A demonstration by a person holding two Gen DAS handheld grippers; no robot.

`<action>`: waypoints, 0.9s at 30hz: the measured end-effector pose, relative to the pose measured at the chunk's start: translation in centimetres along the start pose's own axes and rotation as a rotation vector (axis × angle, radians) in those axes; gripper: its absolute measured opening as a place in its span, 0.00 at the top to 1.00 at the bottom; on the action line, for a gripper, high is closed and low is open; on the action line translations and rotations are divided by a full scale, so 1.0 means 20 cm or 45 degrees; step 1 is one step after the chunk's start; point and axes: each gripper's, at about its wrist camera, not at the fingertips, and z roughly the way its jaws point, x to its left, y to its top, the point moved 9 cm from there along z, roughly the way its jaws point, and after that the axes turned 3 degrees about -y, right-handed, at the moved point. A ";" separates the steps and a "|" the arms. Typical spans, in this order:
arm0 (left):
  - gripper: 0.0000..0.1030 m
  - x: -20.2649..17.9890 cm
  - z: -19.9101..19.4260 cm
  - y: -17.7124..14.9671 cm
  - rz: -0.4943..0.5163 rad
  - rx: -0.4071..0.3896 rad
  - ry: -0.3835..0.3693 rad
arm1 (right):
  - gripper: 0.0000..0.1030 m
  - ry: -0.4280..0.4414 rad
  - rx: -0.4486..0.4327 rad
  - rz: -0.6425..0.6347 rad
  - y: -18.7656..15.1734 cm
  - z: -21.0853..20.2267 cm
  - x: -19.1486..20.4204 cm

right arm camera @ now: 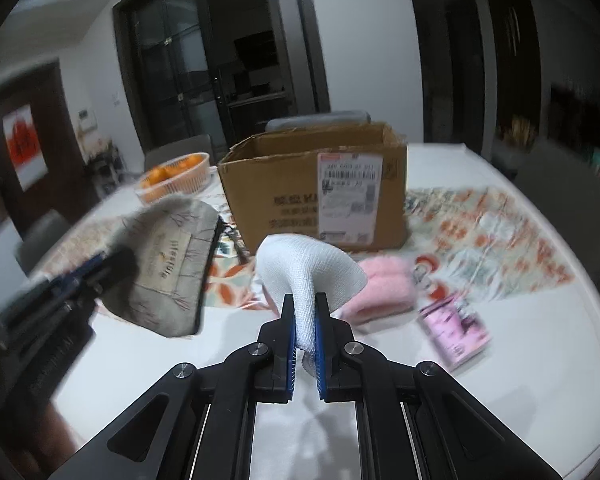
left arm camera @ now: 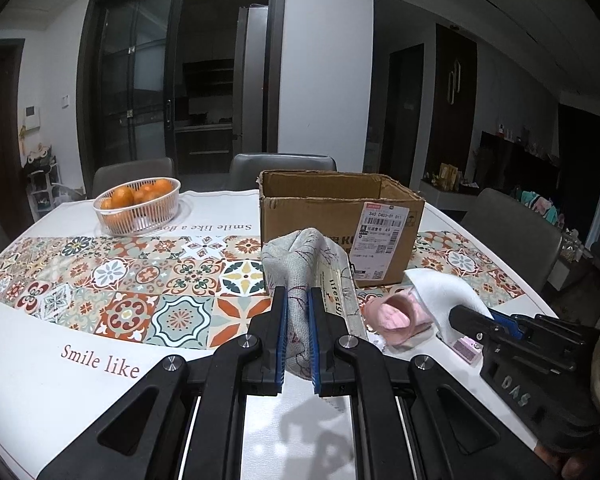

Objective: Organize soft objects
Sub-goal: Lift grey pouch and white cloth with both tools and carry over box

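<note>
**Operator:** What are my grippers holding?

**Guide:** Your left gripper (left arm camera: 298, 300) is clamped on one grey fabric pouch (left arm camera: 300, 256), which rises between the jaws and flops over beyond their tips, lifted off the table (left arm camera: 40, 368). Your right gripper (right arm camera: 305, 304) is clamped on one white cloth (right arm camera: 308, 264), pinched between the jaws and fanning out above them.

**Operator:** What else is there, counted?

**Guide:** One pink fluffy item (right arm camera: 384, 284) lies on the table just beyond the right jaws, to their right. One pink packet (right arm camera: 456, 326) lies further right. One open cardboard box (left arm camera: 340, 216) stands beyond both jaw pairs. One basket of oranges (left arm camera: 138, 206) sits far ahead, left of the left jaws.
</note>
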 end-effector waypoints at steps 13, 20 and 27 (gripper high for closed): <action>0.89 0.00 -0.01 0.01 -0.001 -0.006 -0.008 | 0.91 0.009 -0.015 -0.018 0.02 -0.01 0.01; 0.89 -0.01 -0.01 0.04 0.007 -0.027 -0.013 | 0.91 0.007 -0.050 0.001 0.07 -0.03 -0.01; 0.89 -0.02 0.00 0.14 0.016 -0.083 -0.017 | 0.91 0.008 -0.104 0.015 0.16 -0.05 -0.02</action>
